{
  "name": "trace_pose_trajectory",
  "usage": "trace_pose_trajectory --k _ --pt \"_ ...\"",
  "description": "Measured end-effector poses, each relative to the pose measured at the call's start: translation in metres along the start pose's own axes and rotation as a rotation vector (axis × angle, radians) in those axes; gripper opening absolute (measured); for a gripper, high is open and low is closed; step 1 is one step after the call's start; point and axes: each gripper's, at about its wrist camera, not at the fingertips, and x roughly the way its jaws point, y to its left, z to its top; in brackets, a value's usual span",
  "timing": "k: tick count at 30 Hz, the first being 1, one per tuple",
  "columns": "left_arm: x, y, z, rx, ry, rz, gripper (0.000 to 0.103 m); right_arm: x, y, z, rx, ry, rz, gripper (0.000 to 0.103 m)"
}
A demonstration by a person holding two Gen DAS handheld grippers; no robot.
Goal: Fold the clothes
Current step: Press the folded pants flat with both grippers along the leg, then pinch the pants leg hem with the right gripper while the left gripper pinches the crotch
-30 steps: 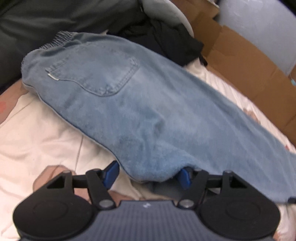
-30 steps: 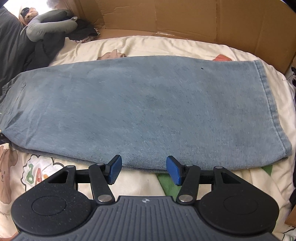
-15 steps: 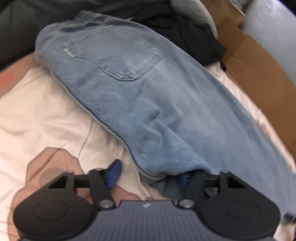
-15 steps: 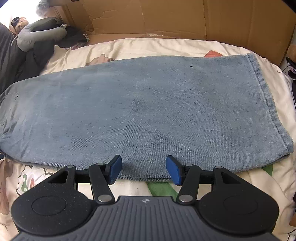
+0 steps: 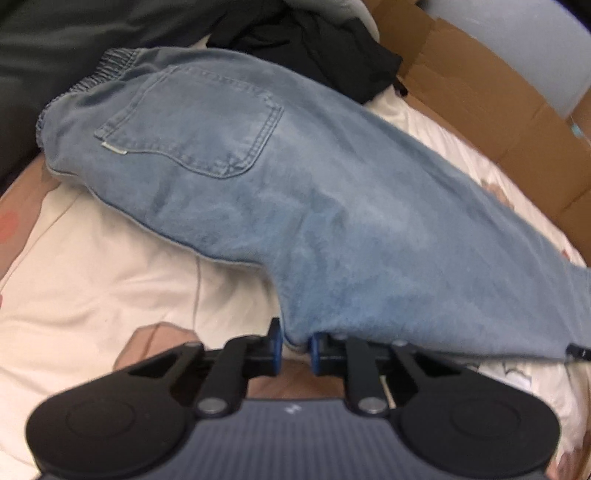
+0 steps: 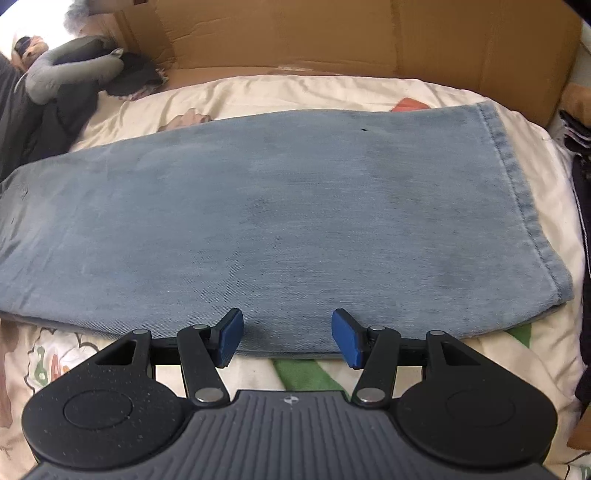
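- The jeans (image 5: 332, 192) lie flat along the bed, on a cream printed bedsheet (image 5: 92, 280), with one leg folded onto the other.
- Their elastic waistband (image 5: 103, 70) points to the dark pile of clothes (image 5: 314, 40); the hem (image 6: 517, 206) is at the opposite end.
- The left claw (image 5: 294, 349) has just been closing, and its blue pads now pinch the near edge of the jeans, below the back pocket (image 5: 192, 122).
- That edge is lifted a little from the bedsheet where it is pinched.
- The right claw (image 6: 287, 338) stands half open at the near edge of the jeans, closer to the hem; the cloth lies between its pads, but they do not press it.
- Behind the jeans stands a cardboard wall (image 6: 369, 33); I cannot tell if it is a box.
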Motion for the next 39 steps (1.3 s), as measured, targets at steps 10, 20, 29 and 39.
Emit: trace_pose_trajectory --k 10,20,29,39 --pt "-0.015 -0.008 -0.016 0.056 0.094 -0.002 0.012 -0.024 -0.031 -0.011 0.191 -0.059 -0.006 0.06" --pt "-0.025 -0.022 0.009 0.056 -0.04 -0.057 0.015 -0.041 -0.085 -0.029 0.424 -0.121 -0.051 0.06" --pt "0.011 -0.04 0.008 0.138 0.029 -0.083 0.015 -0.037 -0.127 -0.036 0.588 -0.162 -0.101 0.06" --pt "0.042 -0.041 -0.002 0.192 0.065 -0.018 0.006 -0.02 -0.155 -0.04 0.723 -0.214 -0.058 0.059"
